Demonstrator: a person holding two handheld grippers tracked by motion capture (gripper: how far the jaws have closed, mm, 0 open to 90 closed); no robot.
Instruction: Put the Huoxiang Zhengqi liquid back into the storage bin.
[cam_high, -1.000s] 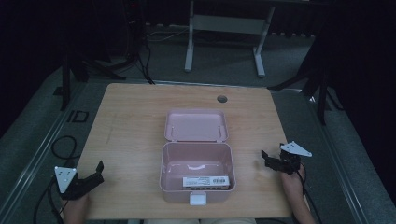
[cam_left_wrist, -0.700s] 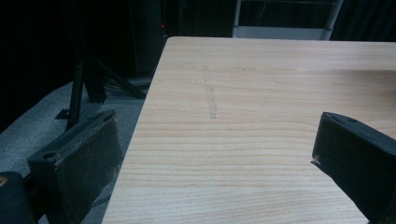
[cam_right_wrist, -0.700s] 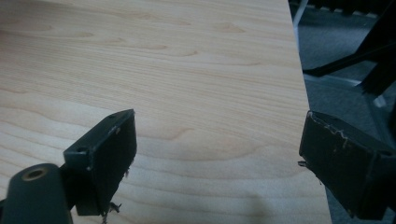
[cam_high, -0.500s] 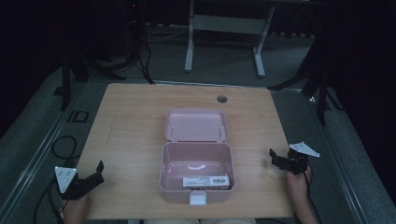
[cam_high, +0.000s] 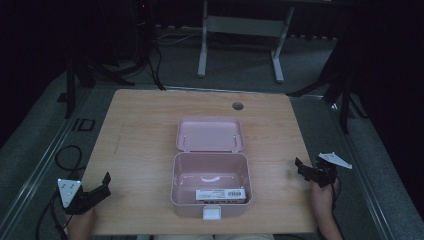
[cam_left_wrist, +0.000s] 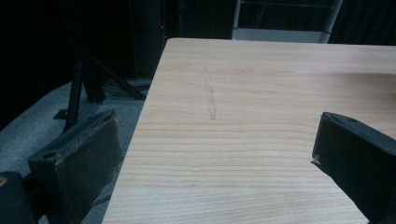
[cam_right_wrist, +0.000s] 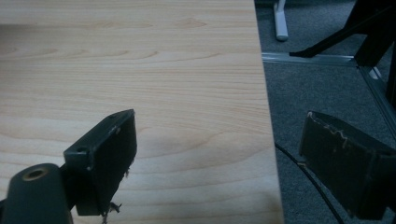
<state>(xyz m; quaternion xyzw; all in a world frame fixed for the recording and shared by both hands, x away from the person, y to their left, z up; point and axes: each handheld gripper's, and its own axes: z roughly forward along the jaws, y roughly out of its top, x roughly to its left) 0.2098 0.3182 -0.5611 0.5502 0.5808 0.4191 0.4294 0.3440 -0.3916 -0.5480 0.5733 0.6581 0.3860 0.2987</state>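
A pink box sits open at the table's near middle, its lid laid back flat behind it. Inside lies a flat item with a white barcode label. My left gripper is open at the table's near left corner, well left of the box. In its own view the jaws stand wide apart over the left table edge with nothing between them. My right gripper is open at the table's right edge. Its jaws straddle that edge, empty.
The wooden table has a round cable hole at the back. Grey carpet surrounds it, with black stands at the left, a white frame behind, and a cable on the floor at the left.
My right gripper has drifted outward to the right edge of the table and slightly nearer. The left gripper and the box have stayed put.
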